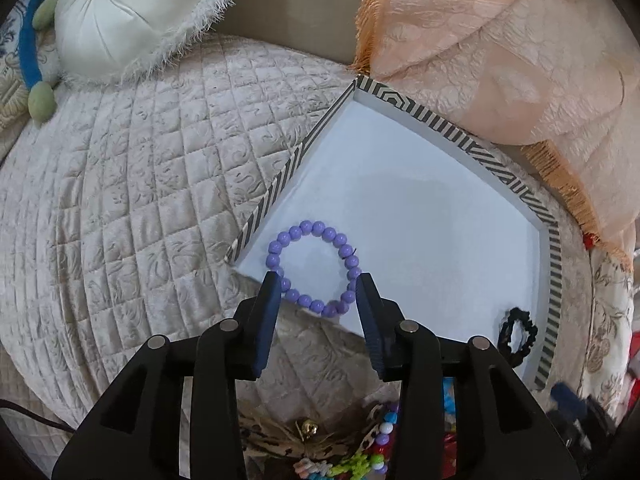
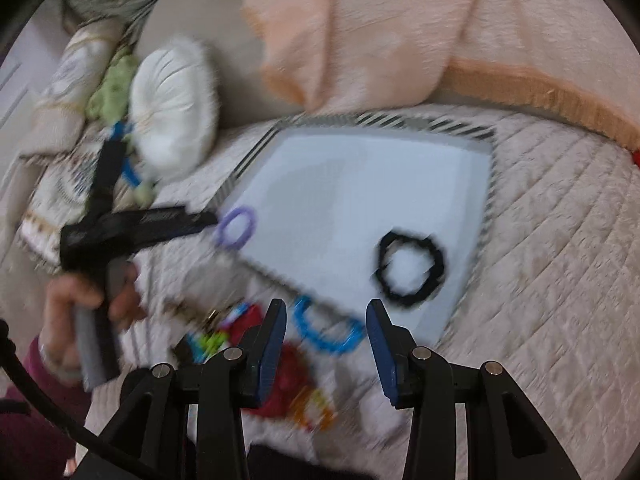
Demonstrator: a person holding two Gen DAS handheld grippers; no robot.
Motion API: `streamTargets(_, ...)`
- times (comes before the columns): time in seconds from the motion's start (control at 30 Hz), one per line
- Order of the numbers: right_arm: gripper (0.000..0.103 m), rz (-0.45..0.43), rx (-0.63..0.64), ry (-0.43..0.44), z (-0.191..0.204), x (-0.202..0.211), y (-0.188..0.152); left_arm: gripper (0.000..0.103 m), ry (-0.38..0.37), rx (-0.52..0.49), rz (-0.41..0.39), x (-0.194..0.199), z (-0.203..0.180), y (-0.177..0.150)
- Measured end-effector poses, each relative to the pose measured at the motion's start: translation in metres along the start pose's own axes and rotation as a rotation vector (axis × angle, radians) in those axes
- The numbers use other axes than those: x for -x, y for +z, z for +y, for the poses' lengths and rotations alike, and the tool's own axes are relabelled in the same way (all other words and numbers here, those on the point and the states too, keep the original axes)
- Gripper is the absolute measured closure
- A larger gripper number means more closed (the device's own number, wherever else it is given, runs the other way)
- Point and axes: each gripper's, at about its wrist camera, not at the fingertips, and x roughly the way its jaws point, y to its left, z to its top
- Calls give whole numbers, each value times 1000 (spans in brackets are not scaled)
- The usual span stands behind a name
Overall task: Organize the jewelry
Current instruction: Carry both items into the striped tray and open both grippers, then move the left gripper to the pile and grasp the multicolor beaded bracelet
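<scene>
Quilt (image 1: 140,200) underneath, peach throw (image 1: 500,52) crowding the tray's (image 1: 264,208) far rim. Purple bracelet (image 1: 312,268) lies flat at the tray's near corner, one arc hanging over the edge; round loop, no real long axis. Black scrunchie (image 1: 516,332) sits apart by the side rim. Left gripper (image 1: 318,286) released, straddling the bracelet. Right gripper (image 2: 326,316) open over a blue ring (image 2: 326,330).

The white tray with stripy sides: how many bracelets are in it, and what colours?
Purple bead bracelet: 1, in the tray near its corner, between the open left gripper fingers
Black bracelet: 1, near another corner
Total in the tray: 2
</scene>
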Motion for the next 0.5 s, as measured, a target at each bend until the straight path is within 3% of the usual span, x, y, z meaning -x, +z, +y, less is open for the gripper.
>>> streamTargets(0.27,63,102,-20,-20,-7,-30,-23,65,31,-46,-32,18,-1,-16)
streamTargets(0.5,64,19,-112,-53,-36,-36,-1,65,37,-78,-48,31,2,-28)
